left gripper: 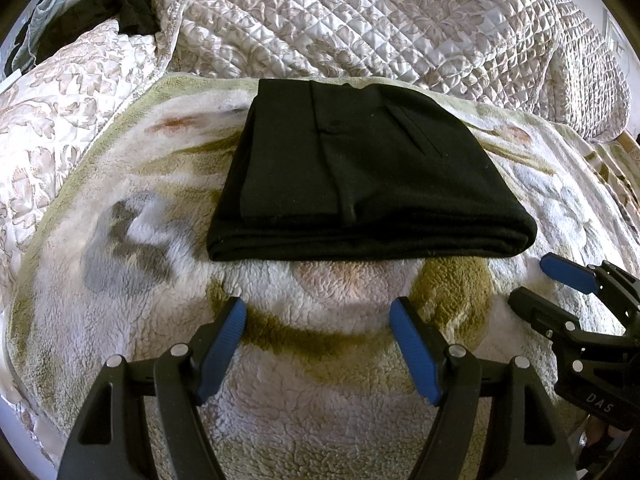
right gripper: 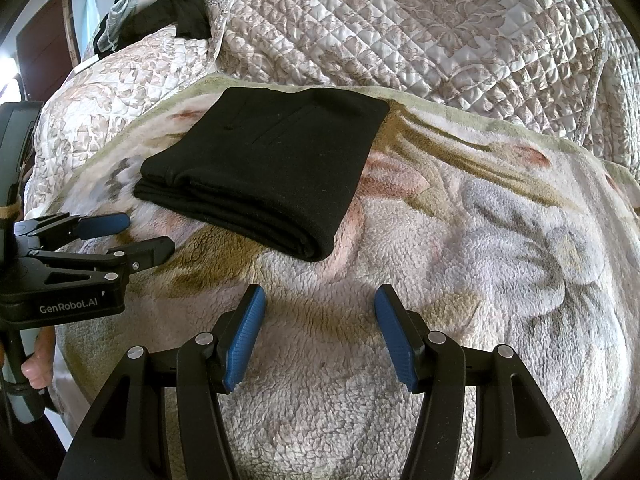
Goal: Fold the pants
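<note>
Nearest to the camera, the left gripper [left gripper: 316, 312] hung over the fleece blanket [left gripper: 320, 400] with its fingers [left gripper: 226, 344] spread wide and nothing between them. The right gripper [right gripper: 318, 300] was just beside it, on the right, also released and empty, its fingers [right gripper: 394, 340] a little less apart. Neither gripper touched the cloth.

The pants [left gripper: 360, 176] lay farther away on the same blanket, near its far edge, apart from both grippers. They were folded into a compact, thick rectangle. Several layers showed at the near edge, stacked rather evenly, and a pocket seam was on the top face. No leg or loose end stuck out.

By this look, the folding seemed finished. What might be left was only small: to press the stack flat or to square the left edge, where the layers were slightly stepped. Behind the blanket lay the quilt [left gripper: 380, 20], and a dark garment [left gripper: 132, 4] lay at the far left.
</note>
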`<state>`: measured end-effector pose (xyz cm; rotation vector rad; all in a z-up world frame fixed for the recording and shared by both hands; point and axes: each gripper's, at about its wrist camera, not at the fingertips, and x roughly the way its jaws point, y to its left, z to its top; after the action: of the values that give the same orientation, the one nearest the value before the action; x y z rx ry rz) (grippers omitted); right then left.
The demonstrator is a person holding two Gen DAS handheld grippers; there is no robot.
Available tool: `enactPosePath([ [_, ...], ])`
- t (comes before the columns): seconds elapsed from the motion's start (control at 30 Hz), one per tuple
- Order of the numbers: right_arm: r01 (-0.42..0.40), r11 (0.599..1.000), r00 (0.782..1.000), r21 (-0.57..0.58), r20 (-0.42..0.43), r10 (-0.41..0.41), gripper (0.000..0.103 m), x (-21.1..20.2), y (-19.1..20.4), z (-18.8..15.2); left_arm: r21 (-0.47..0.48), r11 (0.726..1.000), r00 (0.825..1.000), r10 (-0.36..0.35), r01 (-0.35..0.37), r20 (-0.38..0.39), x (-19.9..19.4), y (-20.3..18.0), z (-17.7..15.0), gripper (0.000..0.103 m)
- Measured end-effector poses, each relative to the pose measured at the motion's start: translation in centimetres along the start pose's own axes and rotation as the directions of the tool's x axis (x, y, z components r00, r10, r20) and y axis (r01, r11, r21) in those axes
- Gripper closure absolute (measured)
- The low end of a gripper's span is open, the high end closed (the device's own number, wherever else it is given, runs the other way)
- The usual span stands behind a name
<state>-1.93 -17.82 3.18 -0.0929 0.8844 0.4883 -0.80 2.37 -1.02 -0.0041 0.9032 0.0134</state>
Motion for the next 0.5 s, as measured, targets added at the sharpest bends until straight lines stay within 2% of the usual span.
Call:
enactPosePath([
  [0.5, 0.001, 1.000, 1.000, -0.001, 0.000, -0.001, 0.045, -0.01, 0.01, -0.01, 0.001, 1.000, 1.000, 0.002, -0.002, -0.001, 0.04, 0.02, -0.05, 0.026],
])
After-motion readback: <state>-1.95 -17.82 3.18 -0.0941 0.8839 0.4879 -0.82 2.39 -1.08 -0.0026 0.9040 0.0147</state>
